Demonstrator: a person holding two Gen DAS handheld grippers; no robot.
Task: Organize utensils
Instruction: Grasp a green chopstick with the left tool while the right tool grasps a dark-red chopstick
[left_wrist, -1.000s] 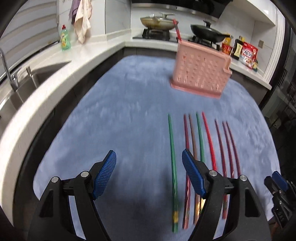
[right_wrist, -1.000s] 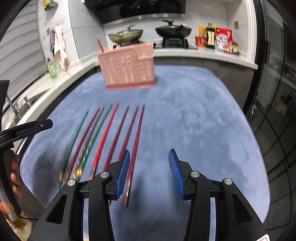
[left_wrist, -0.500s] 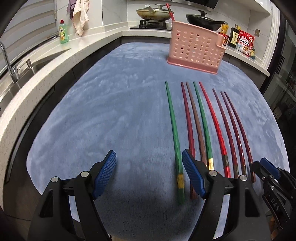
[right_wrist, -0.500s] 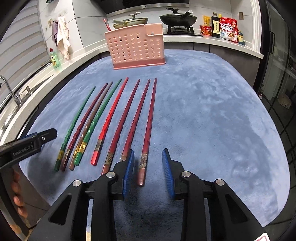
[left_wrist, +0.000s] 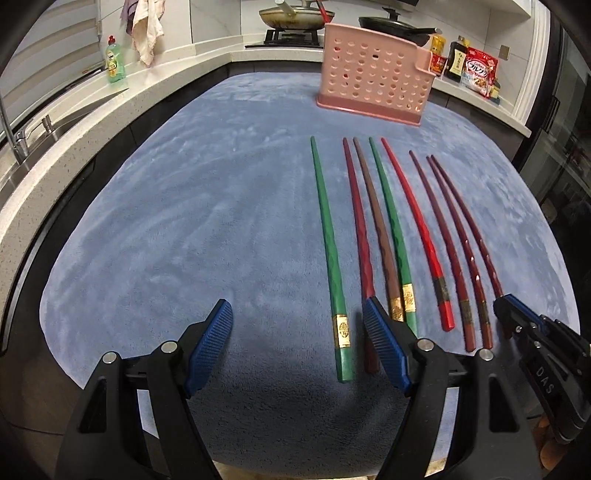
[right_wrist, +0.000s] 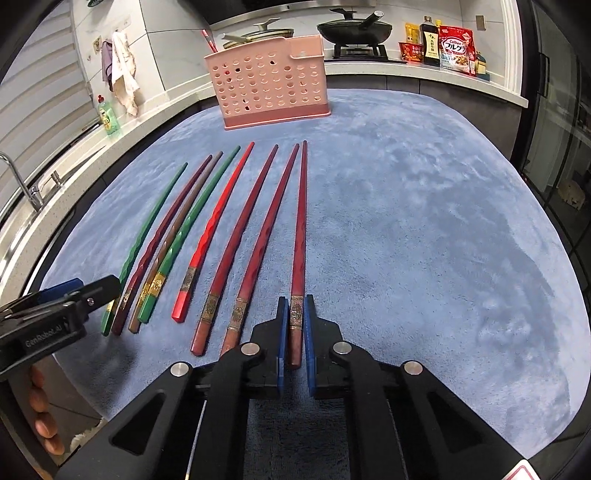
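Right gripper (right_wrist: 295, 332) jaws are closing on the outermost dark-red chopstick (right_wrist: 300, 236), its long axis running toward twelve o'clock at the pink holder (right_wrist: 273, 85).

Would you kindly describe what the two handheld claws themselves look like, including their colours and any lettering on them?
Both are matte black plastic frames with triangular cut-outs and round silver pivot bolts. Each finger ends in a blue, finely ribbed pad. The left claw carries white "GenRobot.AI" lettering on its side, seen from the right wrist view; the right claw shows "DAS" in the left wrist view. No cables or sleeves are visible.
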